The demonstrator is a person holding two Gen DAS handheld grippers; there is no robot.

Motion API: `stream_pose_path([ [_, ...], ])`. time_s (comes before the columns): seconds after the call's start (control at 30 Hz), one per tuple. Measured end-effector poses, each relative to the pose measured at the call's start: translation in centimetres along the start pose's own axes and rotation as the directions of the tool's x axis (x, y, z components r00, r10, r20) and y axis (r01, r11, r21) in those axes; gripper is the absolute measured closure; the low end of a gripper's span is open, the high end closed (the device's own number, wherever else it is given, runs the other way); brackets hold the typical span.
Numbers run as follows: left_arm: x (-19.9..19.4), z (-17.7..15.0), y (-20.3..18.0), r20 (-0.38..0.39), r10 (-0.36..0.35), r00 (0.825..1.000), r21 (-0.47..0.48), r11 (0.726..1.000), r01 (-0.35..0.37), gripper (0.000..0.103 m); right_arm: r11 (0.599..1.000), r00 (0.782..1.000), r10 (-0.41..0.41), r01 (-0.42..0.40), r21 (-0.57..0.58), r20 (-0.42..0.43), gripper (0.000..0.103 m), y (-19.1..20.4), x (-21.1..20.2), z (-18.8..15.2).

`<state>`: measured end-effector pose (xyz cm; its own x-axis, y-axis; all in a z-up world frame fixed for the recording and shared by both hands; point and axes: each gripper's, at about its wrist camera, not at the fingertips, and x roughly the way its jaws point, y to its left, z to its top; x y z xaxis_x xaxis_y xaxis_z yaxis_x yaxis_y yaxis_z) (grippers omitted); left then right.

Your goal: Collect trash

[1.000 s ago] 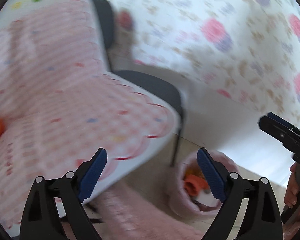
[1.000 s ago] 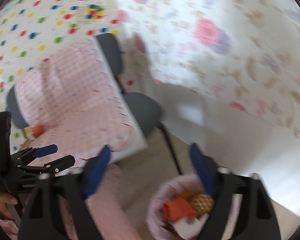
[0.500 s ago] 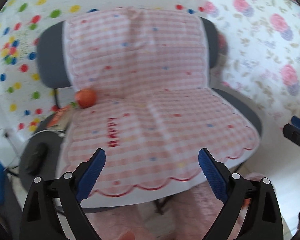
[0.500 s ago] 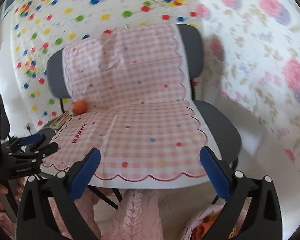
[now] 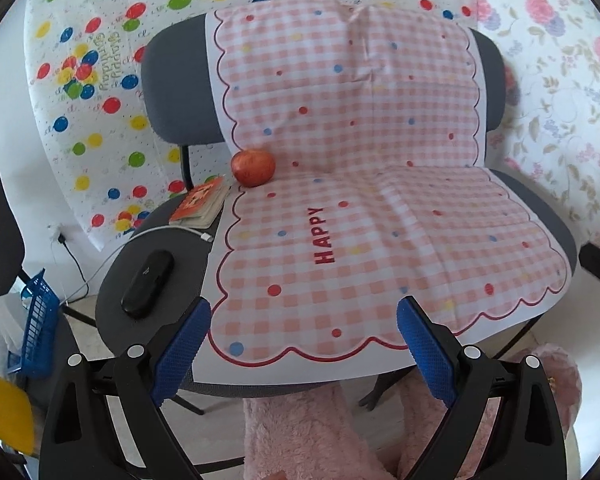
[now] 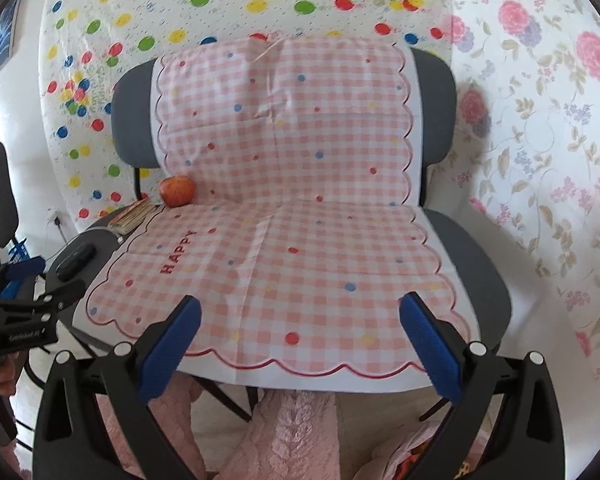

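Two grippers: both face a grey chair (image 5: 172, 92) draped with a pink checked cloth (image 5: 380, 184) printed HAPPY.
Left gripper (image 5: 302, 344): blue-padded fingers spread wide, holding nothing, over the cloth's front edge.
Right gripper (image 6: 300, 344): fingers likewise spread and empty.
Apple (image 5: 253, 167): red, on the cloth's back left corner, against the chair back.
Beside it: a small book (image 5: 200, 206), a white cable (image 5: 168, 232) and a black case (image 5: 148, 283) on a neighbouring dark seat.
Trash bag (image 6: 408, 460): pink, only partly visible on the floor at lower right in the right view.
Wall: balloon-print sheet (image 6: 140, 20) behind the chair.
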<state>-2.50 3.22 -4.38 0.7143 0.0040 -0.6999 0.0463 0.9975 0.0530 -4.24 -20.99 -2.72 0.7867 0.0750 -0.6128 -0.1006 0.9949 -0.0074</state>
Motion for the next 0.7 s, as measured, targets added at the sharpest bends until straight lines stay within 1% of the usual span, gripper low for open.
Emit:
stream_pose_path([
  [0.13,0.8,-0.1,-0.2,-0.020,-0.015,1.000,0.006,1.000,0.015,0.010,1.000,1.000,-0.001,0.001,0.007,-0.028,0.006,-0.1,0.7,-0.5],
  [0.3,0.7,0.0,-0.5,-0.013,-0.016,1.000,0.012,1.000,0.017,0.010,0.999,1.000,-0.016,0.017,0.046,-0.018,0.006,-1.0,0.4,-0.5],
  [0.7,0.3,0.3,-0.4,-0.002,-0.008,1.000,0.003,1.000,0.008,0.010,0.998,1.000,-0.015,0.017,0.053,-0.023,0.006,-1.3,0.7,-0.6],
])
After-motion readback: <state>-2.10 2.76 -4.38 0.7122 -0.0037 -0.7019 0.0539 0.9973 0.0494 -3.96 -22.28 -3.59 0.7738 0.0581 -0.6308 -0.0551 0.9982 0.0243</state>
